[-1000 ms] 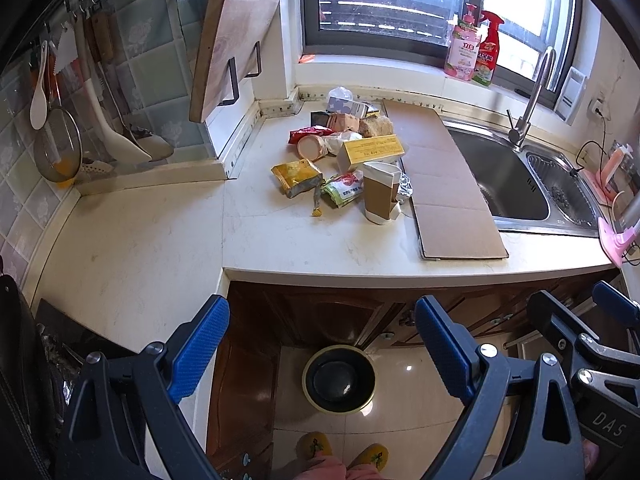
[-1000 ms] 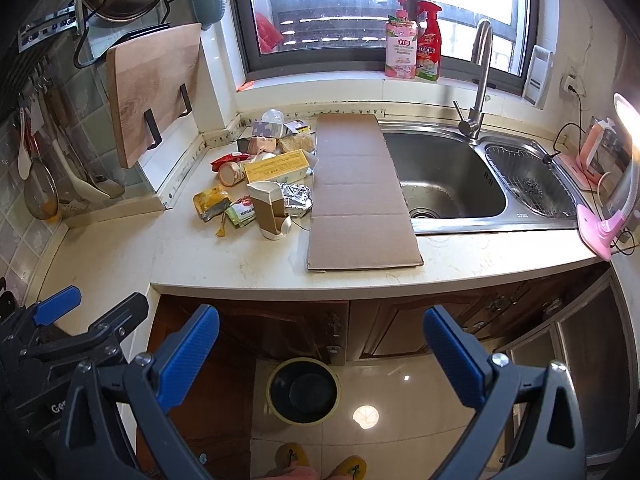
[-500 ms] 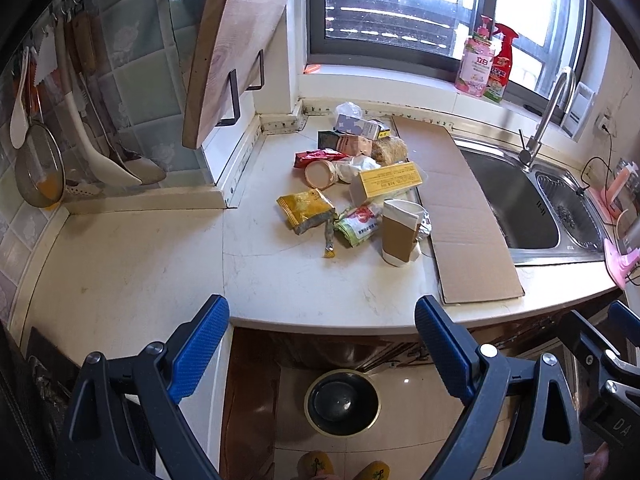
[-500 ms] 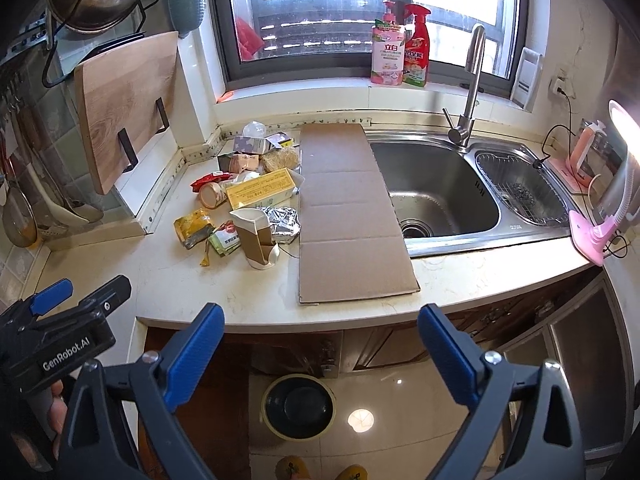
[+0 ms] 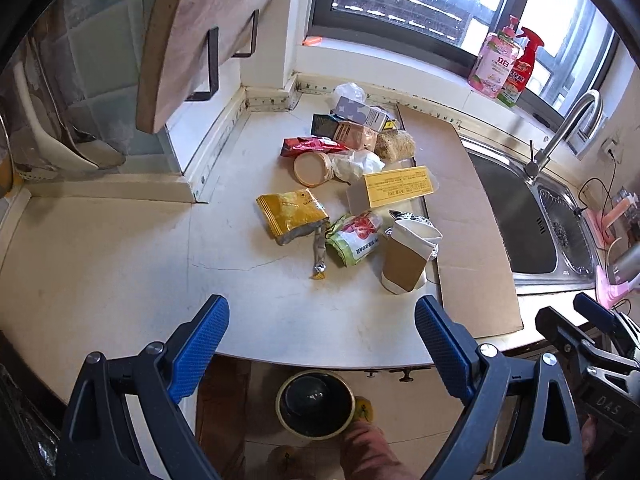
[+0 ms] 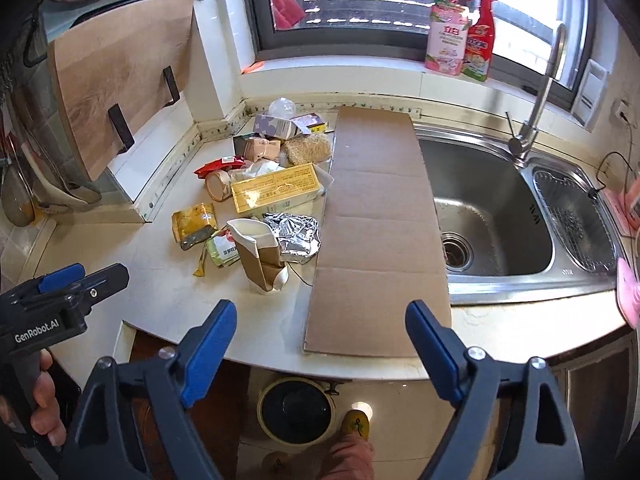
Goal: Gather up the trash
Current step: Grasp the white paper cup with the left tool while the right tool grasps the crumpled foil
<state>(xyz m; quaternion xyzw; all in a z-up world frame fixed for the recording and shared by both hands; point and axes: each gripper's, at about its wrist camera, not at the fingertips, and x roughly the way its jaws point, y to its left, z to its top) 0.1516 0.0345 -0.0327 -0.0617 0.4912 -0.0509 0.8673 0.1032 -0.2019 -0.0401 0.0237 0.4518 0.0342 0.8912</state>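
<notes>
A heap of trash lies on the pale counter (image 5: 120,264): a crushed paper cup with a brown sleeve (image 5: 406,258) (image 6: 260,256), a gold wrapper (image 5: 290,214), a yellow box (image 5: 394,190) (image 6: 276,192), crumpled foil (image 6: 298,236) and several packets behind. A flat cardboard sheet (image 6: 380,220) lies beside the heap. My left gripper (image 5: 320,318) hangs open over the counter's front edge, short of the cup. My right gripper (image 6: 320,314) hovers over the cardboard's near end, its jaws closing with nothing between them. A round bin (image 5: 316,404) (image 6: 296,408) stands on the floor below.
A steel sink (image 6: 500,208) with a tap (image 6: 540,88) lies right of the cardboard. A wooden cutting board (image 6: 120,76) hangs at the left wall. Two bottles (image 6: 460,40) stand on the windowsill. A person's slippered foot (image 6: 356,424) is beside the bin.
Both grippers have moved forward and down toward the counter, so the trash heap looks larger and nearer. The right gripper's jaws have narrowed slightly.
</notes>
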